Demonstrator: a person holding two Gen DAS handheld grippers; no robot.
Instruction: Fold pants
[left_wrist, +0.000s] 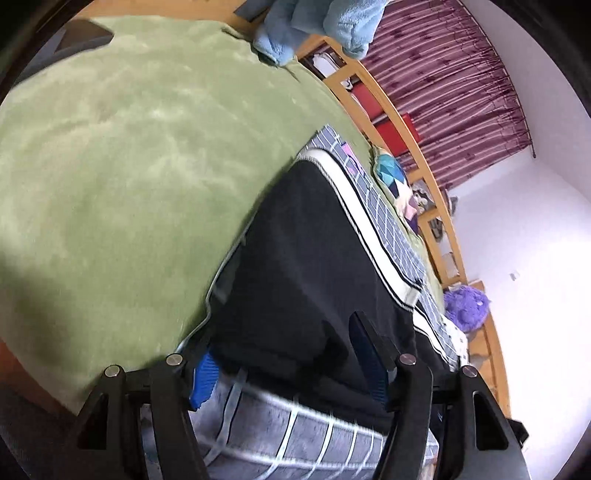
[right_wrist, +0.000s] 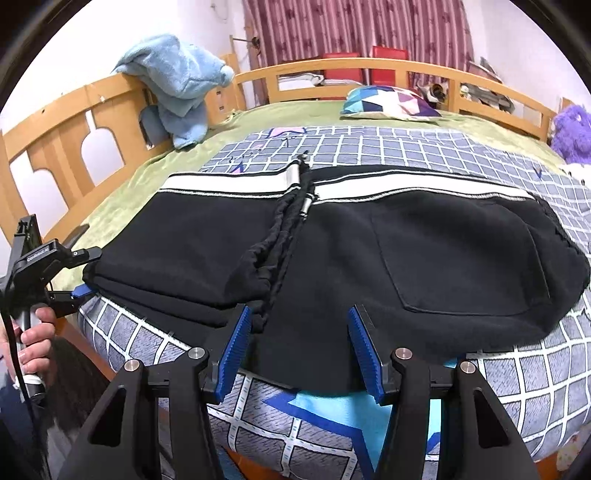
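Observation:
Black pants (right_wrist: 424, 254) with a white striped waistband (right_wrist: 229, 184) and a black drawstring (right_wrist: 280, 229) lie folded lengthwise on a grey checked blanket (right_wrist: 406, 147). My right gripper (right_wrist: 299, 347) is open at the pants' near edge, with black fabric between its blue pads (right_wrist: 364, 350). My left gripper (left_wrist: 288, 369) is open, with the left end of the pants (left_wrist: 303, 266) lying between its fingers. The left gripper also shows at the left of the right wrist view (right_wrist: 79, 293), at the pants' left edge.
A green bedspread (left_wrist: 110, 147) covers the bed inside a wooden frame (right_wrist: 55, 122). A light blue towel (right_wrist: 177, 81) hangs on the frame. A patterned pillow (right_wrist: 391, 101) and a purple plush toy (right_wrist: 570, 131) lie at the far side.

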